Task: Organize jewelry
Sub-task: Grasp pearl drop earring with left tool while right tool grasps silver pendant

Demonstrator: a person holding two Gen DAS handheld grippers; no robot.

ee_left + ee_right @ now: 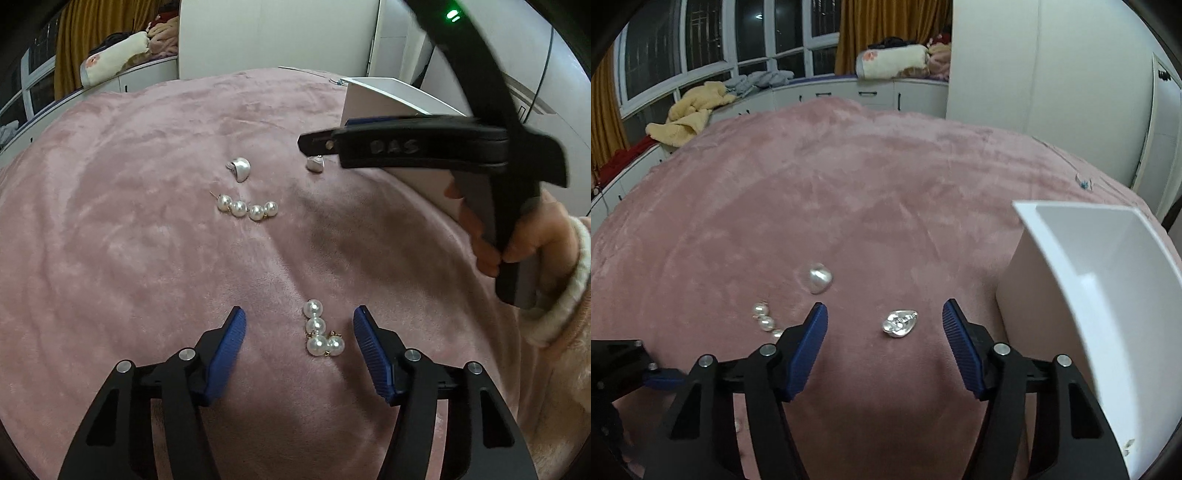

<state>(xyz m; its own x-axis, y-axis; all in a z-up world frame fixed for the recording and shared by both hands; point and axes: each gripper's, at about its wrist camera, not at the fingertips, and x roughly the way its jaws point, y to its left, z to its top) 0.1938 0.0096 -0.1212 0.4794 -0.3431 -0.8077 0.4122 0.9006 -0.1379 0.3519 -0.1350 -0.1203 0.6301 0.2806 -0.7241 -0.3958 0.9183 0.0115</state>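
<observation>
Between our left gripper [299, 325]'s open blue pads lies a pearl earring [322, 334], light and slippery; we judge its clustered end the surest hold. Farther on, our right gripper [884, 325] brackets a silver earring [900, 323], untouched, beside the white box [1071, 295].

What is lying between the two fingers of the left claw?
A pearl earring lies on the pink blanket between the left claw fingers, untouched; the left wrist view shows it.

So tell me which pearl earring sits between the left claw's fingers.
The curled pearl cluster nearest the camera lies between the open left claw, untouched. The other pearl strand lies in a row farther off, near a silver earring.
</observation>
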